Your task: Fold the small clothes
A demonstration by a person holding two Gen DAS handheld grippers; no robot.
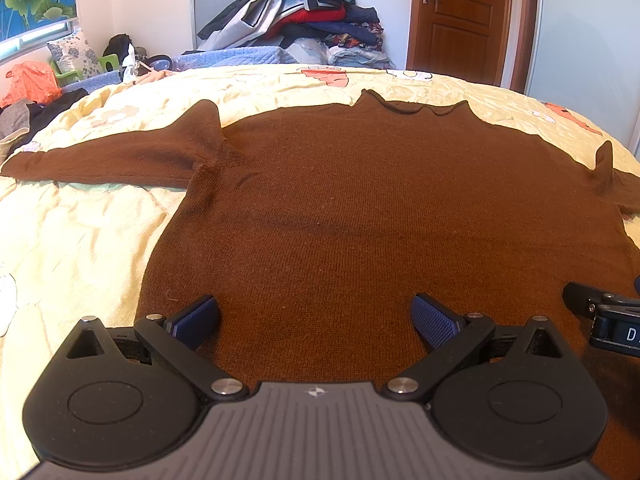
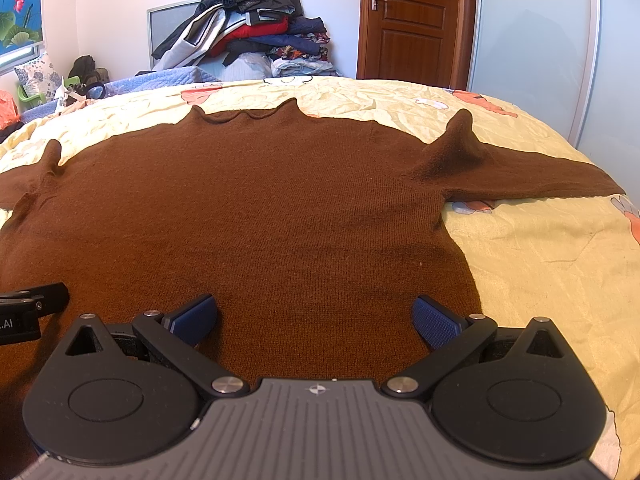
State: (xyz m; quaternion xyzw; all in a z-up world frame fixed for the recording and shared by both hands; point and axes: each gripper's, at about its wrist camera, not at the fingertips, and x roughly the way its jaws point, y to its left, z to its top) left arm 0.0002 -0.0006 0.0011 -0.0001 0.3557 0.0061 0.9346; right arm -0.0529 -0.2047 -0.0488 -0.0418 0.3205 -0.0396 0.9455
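A brown knitted sweater (image 1: 360,208) lies flat on the bed, collar at the far side, both sleeves spread out sideways; it also shows in the right wrist view (image 2: 256,216). My left gripper (image 1: 315,322) is open and empty, over the sweater's near hem on its left half. My right gripper (image 2: 316,322) is open and empty, over the near hem on the right half. The right gripper's finger shows at the right edge of the left wrist view (image 1: 600,316). The left one shows at the left edge of the right wrist view (image 2: 32,308).
The bed has a pale yellow patterned cover (image 1: 80,248) (image 2: 552,264). A heap of clothes (image 1: 304,12) stands behind the bed by the wall. A wooden door (image 2: 412,20) is at the back right. Clutter and an orange bag (image 1: 30,82) lie at the far left.
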